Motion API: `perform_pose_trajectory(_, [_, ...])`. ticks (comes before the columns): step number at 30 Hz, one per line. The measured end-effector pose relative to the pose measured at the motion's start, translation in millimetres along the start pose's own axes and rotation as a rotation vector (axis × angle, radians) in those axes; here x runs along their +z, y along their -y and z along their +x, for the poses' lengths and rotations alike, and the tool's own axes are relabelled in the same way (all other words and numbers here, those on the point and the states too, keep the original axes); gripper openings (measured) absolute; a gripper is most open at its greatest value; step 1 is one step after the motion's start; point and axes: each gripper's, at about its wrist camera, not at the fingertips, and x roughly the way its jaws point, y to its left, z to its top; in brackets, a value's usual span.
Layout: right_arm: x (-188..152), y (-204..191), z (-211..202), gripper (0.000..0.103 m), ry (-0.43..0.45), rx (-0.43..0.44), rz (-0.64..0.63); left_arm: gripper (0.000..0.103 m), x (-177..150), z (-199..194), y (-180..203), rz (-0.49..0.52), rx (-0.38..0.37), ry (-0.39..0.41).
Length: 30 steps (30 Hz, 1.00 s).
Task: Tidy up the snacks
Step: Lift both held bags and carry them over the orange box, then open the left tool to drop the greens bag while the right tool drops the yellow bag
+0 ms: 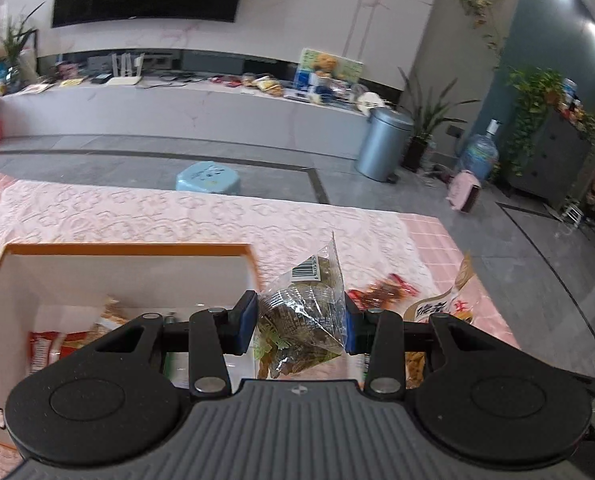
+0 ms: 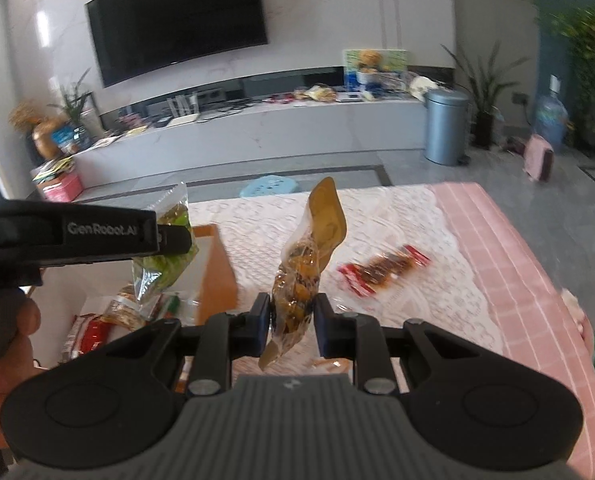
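My left gripper (image 1: pixel 300 322) is shut on a clear green snack packet (image 1: pixel 302 316) with a barcode, held over the right wall of an orange-rimmed white box (image 1: pixel 129 272). The box holds several snack packets, one of them a red one (image 1: pixel 49 346). My right gripper (image 2: pixel 291 320) is shut on a clear yellow-brown snack packet (image 2: pixel 301 280) and holds it upright above the table. A red snack packet (image 2: pixel 381 268) lies on the lace cloth to the right, also in the left wrist view (image 1: pixel 381 292). The left gripper and its green packet (image 2: pixel 165 264) show over the box (image 2: pixel 213 276) in the right wrist view.
The table has a white lace cloth (image 1: pixel 177 216) over a pink checked cover (image 2: pixel 517 248). Another snack bag (image 1: pixel 453 300) lies at the right in the left wrist view. A blue stool (image 1: pixel 207 176) stands beyond the table, a metal bin (image 1: pixel 381 144) farther back.
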Motion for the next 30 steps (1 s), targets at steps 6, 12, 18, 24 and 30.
perform_pose_trajectory(6, [14.7,-36.5,15.1,0.02,-0.018,0.089,-0.105,0.046,7.0,5.3,-29.9,-0.019,0.051,-0.027])
perform_pose_trajectory(12, [21.0,-67.5,42.2,0.02,-0.073,0.131,-0.227,0.046,8.1,15.5,-58.2,-0.017,0.08,-0.08])
perform_pose_trajectory(18, [21.3,-93.8,73.6,0.02,-0.147,0.155,-0.367,0.046,6.0,35.1,-83.9,-0.03,0.067,-0.167])
perform_pose_trajectory(24, [20.1,-102.1,104.9,0.02,-0.25,0.245,-0.415,0.046,-2.8,52.5,-94.3,-0.033,0.05,-0.249])
perform_pose_trajectory(30, [12.4,-117.8,130.5,0.019,-0.327,0.176,-0.538,0.046,-11.4,71.7,-104.6,-0.079,0.026,-0.326])
